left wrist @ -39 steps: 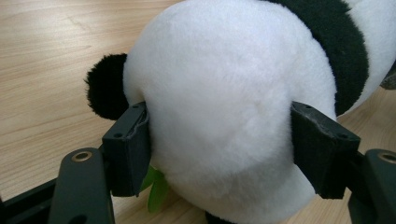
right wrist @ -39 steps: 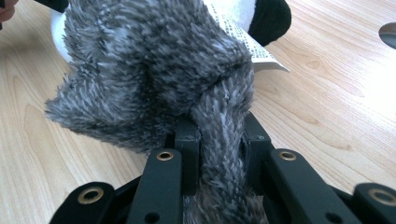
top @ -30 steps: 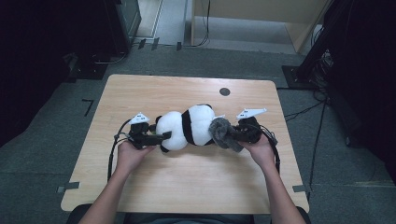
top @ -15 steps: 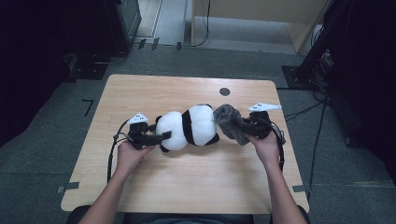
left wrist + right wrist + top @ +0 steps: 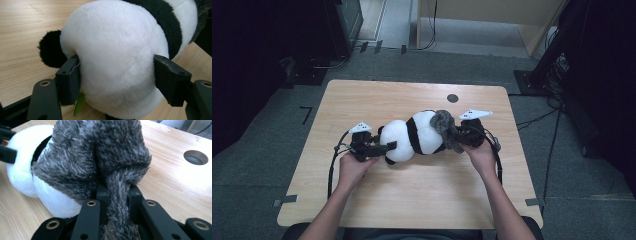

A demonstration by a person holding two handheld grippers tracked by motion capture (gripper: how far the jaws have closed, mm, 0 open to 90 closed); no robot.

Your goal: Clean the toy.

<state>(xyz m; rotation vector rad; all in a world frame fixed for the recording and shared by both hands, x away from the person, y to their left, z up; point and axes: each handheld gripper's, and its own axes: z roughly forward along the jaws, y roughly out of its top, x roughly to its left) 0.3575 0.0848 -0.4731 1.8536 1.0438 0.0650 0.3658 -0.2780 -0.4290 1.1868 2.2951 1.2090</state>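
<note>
While the panda plush [image 5: 414,137] lies on its side across the middle of the counter [image 5: 362,100], a grey furry piece [image 5: 446,129], perhaps a hat or scarf, is bunched against its right-hand end. In the right gripper view that grey fur [image 5: 100,157] drapes over the white body, and a narrow fold of it runs down between the jaws of the right gripper [image 5: 117,195], which are clamped tight on it. The left gripper [image 5: 117,77] straddles the panda's white rounded end, its jaws fairly wide and pressing into the pile on both sides, so it pins the toy against the counter; a black ear or paw [image 5: 51,48] sticks out beside it.

The step in hand looks like working the grey piece along the panda, whether on or off cannot be told. The next move probably calls for a steady pull by the right gripper while the left one holds firm, lest the whole toy slide.
</note>
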